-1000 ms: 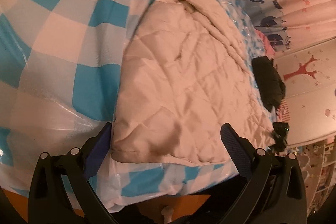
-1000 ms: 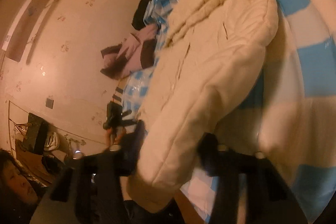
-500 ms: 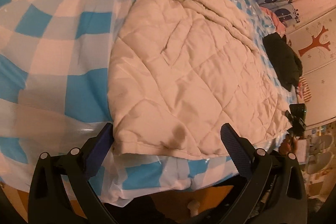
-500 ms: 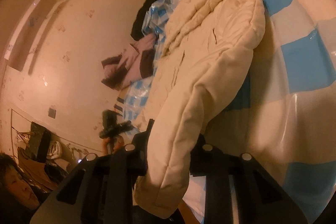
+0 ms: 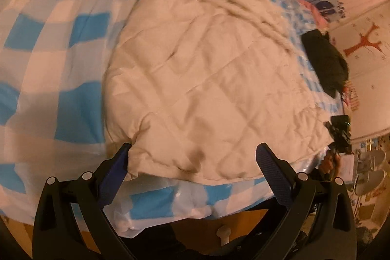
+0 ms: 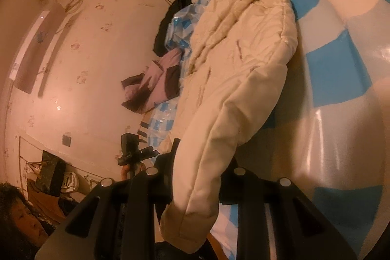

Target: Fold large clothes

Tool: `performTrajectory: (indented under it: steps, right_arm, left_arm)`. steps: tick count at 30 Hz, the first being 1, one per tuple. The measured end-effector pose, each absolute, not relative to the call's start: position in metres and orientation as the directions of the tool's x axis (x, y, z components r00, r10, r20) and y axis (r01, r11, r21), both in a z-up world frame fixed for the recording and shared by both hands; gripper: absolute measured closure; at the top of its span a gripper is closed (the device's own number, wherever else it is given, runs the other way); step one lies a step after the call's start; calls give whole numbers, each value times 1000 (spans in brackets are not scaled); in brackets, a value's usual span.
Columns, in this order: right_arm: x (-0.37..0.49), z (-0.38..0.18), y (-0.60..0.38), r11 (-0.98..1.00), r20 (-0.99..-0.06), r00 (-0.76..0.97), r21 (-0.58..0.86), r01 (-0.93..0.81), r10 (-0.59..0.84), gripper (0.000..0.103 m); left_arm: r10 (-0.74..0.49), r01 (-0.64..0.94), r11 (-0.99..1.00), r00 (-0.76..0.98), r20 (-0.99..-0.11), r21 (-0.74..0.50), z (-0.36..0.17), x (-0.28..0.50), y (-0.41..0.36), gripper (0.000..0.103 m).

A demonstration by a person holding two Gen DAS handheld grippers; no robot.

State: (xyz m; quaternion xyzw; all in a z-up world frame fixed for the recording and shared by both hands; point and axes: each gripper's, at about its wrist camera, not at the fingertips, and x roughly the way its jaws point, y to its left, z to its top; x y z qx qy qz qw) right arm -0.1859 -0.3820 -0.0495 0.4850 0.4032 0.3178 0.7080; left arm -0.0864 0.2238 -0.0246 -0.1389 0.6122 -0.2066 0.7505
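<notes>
The coat (image 5: 207, 79) sleeve (image 6: 204, 162) is clamped by the right gripper (image 6: 199, 177); the hem at the bed's (image 5: 48, 65) near edge is straddled by the wide-spread left gripper (image 5: 195, 157)

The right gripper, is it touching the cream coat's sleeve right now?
Touching. The right wrist view shows the right gripper closed on the cream coat's sleeve: both fingers press against the fabric, and the cuff hangs below them.
</notes>
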Motion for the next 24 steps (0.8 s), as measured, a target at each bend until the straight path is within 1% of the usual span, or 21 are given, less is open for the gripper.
performTrajectory:
  steps: [1,2,3,4,7,8,9,10,11,12,13,14,15,16,19,22,24]
  right_arm:
    - [-185,-52,-381,327,-270,463,944,-46,844,66]
    - [-184,-57,-379,337,-292,450,941,-21,844,52]
    - [-183,-60,-377,358,-323,436,934,3,840,46]
    - [-182,-60,-374,369,-338,425,929,10,840,42]
    - [-179,-57,-361,422,-386,384,907,-11,839,43]
    - [-179,-57,-359,439,-400,379,899,-17,834,48]
    - [-179,-56,-357,461,-420,376,887,-22,826,58]
    - [-179,-56,-354,475,-434,374,880,-20,820,77]
    - [-179,-58,-352,486,-448,371,874,-12,814,84]
    - [-179,-58,-350,493,-453,372,870,-14,810,85]
    - [-179,-56,-349,499,-455,379,866,-21,806,87]
    - [-180,-52,-346,502,-451,393,864,-32,801,88]
    - [-181,-47,-344,492,-433,410,870,-45,803,88]
    - [-181,-43,-343,482,-416,425,874,-55,804,89]
    - [-178,-13,-343,430,-318,497,894,-127,807,90]
    - [-174,20,-349,392,-234,543,899,-196,807,90]
    - [-176,50,-353,385,-189,563,888,-252,804,90]
  left_arm:
    - [-466,127,884,155,-871,-450,-31,-87,227,7]
    - [-440,105,897,140,-887,-429,-41,-88,233,7]
    - [-425,89,905,135,-895,-416,-48,-88,236,7]
    - [-419,77,908,132,-898,-412,-53,-89,240,7]
    - [-413,55,911,147,-899,-409,-60,-92,248,7]
    - [-390,55,921,156,-907,-386,-59,-91,247,7]
    - [-367,61,930,168,-915,-362,-57,-91,247,8]
    - [-335,74,942,184,-924,-327,-56,-91,244,14]
    - [-312,78,950,186,-932,-303,-59,-91,242,45]
    - [-295,72,955,181,-938,-287,-64,-89,243,60]
    - [-285,77,958,193,-939,-275,-65,-88,242,68]
    - [-285,87,958,205,-936,-272,-65,-89,241,81]
    - [-294,80,956,225,-929,-283,-61,-89,242,87]
    - [-296,78,955,242,-924,-285,-57,-90,241,89]
    - [-325,85,945,308,-894,-314,-30,-95,238,91]
    - [-391,122,920,386,-836,-373,17,-107,236,92]
    - [-409,163,912,431,-804,-376,49,-119,230,92]
